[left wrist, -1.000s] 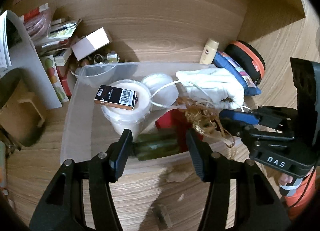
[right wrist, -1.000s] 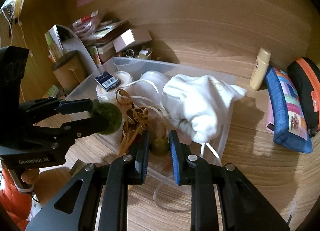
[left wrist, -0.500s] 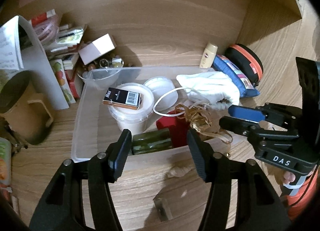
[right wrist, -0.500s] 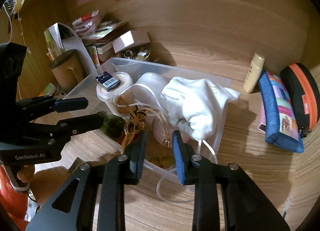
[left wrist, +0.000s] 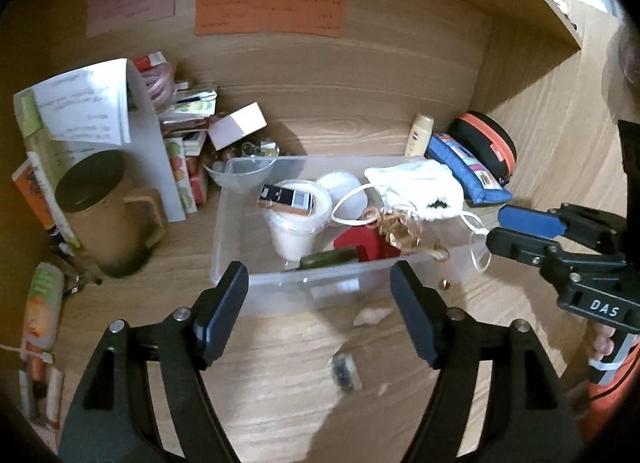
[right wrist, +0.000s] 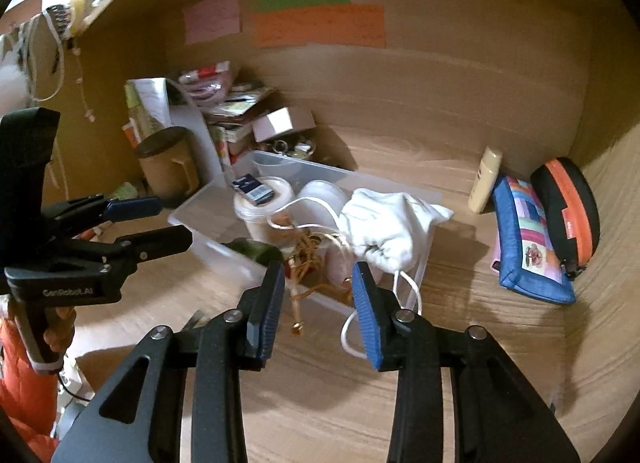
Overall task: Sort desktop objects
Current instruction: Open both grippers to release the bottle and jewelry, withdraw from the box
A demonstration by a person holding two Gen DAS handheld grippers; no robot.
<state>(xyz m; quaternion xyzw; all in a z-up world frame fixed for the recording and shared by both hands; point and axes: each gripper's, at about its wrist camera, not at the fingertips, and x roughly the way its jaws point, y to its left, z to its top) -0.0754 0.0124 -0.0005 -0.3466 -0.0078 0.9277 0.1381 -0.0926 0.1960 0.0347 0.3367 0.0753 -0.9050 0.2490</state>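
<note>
A clear plastic bin [left wrist: 240, 223] [right wrist: 200, 219] stands on the wooden desk. It holds a white tub [left wrist: 294, 223] with a small black box [left wrist: 286, 197] on its lid, a white cloth bag [left wrist: 416, 187] [right wrist: 384, 227], a red item [left wrist: 364, 245], a dark green cylinder [left wrist: 328, 259] [right wrist: 256, 251] and a gold chain tangle [left wrist: 400, 223] [right wrist: 304, 251]. My left gripper [left wrist: 320, 297] [right wrist: 156, 223] is open and empty, in front of the bin. My right gripper [right wrist: 318, 295] [left wrist: 516, 229] is open and empty at the bin's near right corner.
A brown mug [left wrist: 104, 211], papers and boxes [left wrist: 192, 135] crowd the back left. A cream bottle [right wrist: 486, 179], a blue pouch [right wrist: 528, 239] and a black-orange case [right wrist: 568, 211] lie at the right. A small shell [left wrist: 370, 317] and a small dark item [left wrist: 344, 371] lie on the desk in front of the bin.
Both grippers have drawn back from the bin. The right gripper opened and let go of the gold chain, which now lies in and over the bin's edge. The green cylinder stays in the bin.
</note>
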